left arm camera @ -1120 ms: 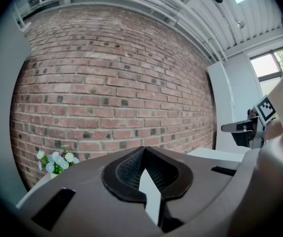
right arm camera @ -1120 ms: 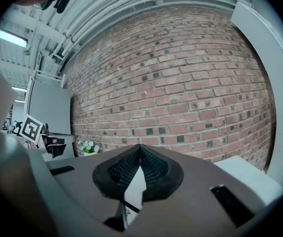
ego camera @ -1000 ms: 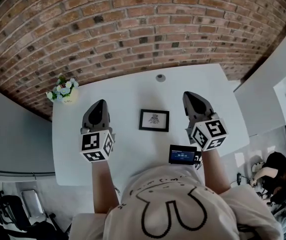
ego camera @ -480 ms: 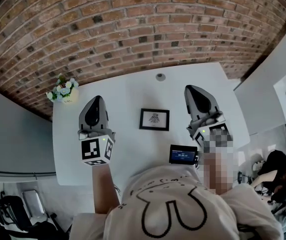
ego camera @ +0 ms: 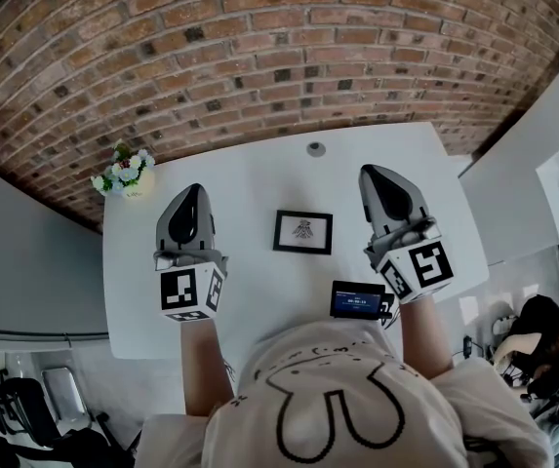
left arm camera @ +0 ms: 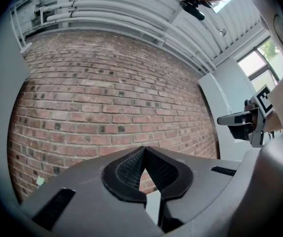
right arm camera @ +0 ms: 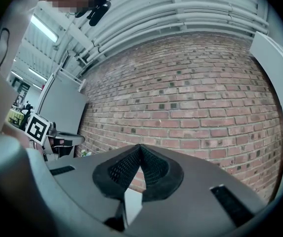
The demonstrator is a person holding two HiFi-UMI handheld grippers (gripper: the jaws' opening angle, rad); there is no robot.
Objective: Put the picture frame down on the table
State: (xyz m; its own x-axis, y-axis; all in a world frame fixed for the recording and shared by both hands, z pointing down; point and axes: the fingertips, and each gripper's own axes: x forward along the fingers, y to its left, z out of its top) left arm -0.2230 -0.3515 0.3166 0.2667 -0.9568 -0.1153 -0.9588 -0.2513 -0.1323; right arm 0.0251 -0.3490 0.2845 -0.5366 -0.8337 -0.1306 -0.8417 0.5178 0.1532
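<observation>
A small black picture frame (ego camera: 303, 232) with a white mat lies flat near the middle of the white table (ego camera: 250, 178). My left gripper (ego camera: 192, 196) hovers left of the frame, shut and empty, its jaws meeting at the tip (left arm camera: 143, 148). To the frame's right is my right gripper (ego camera: 375, 176), also shut with nothing in it, tips together (right arm camera: 140, 147). Both point at the brick wall, raised above the table. Neither touches the frame.
A small pot of white flowers (ego camera: 123, 173) stands at the table's far left corner. A little grey round object (ego camera: 315, 149) sits near the far edge. A dark device with a lit screen (ego camera: 357, 300) lies at the near edge. A person (ego camera: 528, 334) sits at lower right.
Both grippers have risen and tipped upward toward the wall, staying shut. The frame has not moved.
</observation>
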